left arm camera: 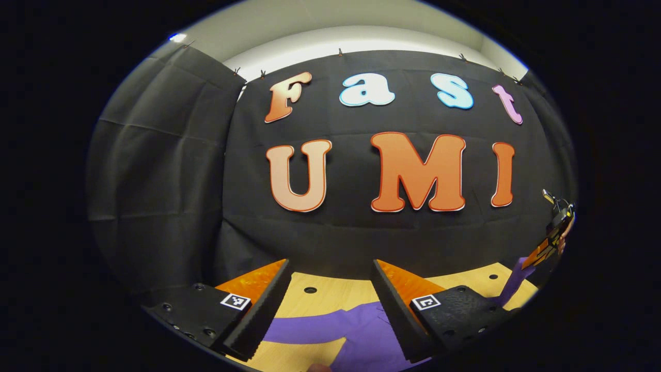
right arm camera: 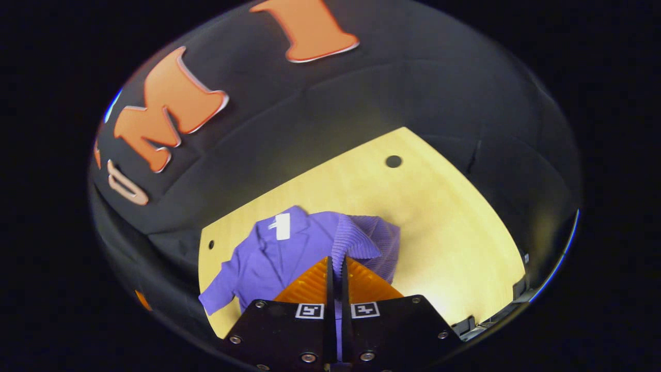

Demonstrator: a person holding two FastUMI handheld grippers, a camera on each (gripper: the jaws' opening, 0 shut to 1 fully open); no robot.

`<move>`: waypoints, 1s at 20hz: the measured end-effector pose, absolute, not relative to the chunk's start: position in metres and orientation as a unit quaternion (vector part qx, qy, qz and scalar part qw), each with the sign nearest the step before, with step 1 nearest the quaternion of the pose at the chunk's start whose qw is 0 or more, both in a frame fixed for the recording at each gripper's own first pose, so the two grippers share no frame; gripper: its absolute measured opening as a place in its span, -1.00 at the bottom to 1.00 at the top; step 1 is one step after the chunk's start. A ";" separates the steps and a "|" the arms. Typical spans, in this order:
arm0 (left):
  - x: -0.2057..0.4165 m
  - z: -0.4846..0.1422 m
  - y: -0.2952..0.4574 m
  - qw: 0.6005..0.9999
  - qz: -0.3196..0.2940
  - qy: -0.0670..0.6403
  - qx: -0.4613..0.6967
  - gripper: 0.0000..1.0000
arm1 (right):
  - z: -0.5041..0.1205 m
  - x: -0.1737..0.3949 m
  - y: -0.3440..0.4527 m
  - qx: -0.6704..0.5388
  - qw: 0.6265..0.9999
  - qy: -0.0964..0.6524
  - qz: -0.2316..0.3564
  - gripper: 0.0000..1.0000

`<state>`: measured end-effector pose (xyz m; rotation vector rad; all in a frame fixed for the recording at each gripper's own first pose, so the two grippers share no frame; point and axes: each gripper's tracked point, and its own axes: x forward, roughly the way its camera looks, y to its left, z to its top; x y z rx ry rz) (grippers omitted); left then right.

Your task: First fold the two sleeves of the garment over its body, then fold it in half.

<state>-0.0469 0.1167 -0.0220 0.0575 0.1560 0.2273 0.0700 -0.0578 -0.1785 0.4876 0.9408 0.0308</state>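
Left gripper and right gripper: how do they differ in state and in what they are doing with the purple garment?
The left gripper has its fingers spread wide with nothing between them; the right gripper is closed, pinching a sleeve of the purple garment. The left gripper hovers level over cloth lying flat on the wooden table; the right gripper is tilted and lifts its sleeve over the body. Both are above the same garment.

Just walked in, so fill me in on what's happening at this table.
A person is folding a purple garment on a light wooden table with a handheld gripper in each hand. The right gripper has its jaws closed on a ribbed sleeve and holds it lifted over the garment's body. The left gripper hangs open above the purple fabric, holding nothing. The other sleeve lies spread out to the side, not yet folded.
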 end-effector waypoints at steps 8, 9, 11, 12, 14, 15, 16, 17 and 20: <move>-0.066 -0.049 0.169 0.982 0.146 0.112 0.043 0.94 | -0.148 0.089 0.075 0.195 0.863 0.451 0.119 -0.91; -0.068 -0.051 0.177 0.981 0.151 0.116 0.044 0.95 | -0.143 0.089 0.091 0.192 0.862 0.450 0.131 -0.92; -0.071 -0.057 0.190 0.978 0.160 0.123 0.044 0.95 | -0.141 0.095 0.120 0.186 0.861 0.450 0.149 -0.92; -0.073 -0.060 0.195 0.977 0.164 0.127 0.044 0.96 | -0.141 0.097 0.133 0.181 0.860 0.452 0.154 -0.91; -0.076 -0.064 0.207 0.975 0.171 0.135 0.044 0.94 | -0.148 0.101 0.159 0.173 0.856 0.458 0.166 -0.92; -0.078 -0.067 0.213 0.974 0.175 0.138 0.044 0.95 | -0.155 0.102 0.170 0.170 0.854 0.462 0.168 -0.92; -0.080 -0.070 0.219 0.972 0.179 0.143 0.043 0.95 | -0.161 0.103 0.180 0.170 0.852 0.466 0.167 -0.92; -0.081 -0.074 0.224 0.971 0.183 0.147 0.043 0.95 | -0.166 0.104 0.188 0.176 0.849 0.469 0.168 -0.92; -0.084 -0.085 0.241 0.966 0.193 0.166 0.045 0.95 | -0.158 0.101 0.224 0.217 0.835 0.465 0.199 -0.87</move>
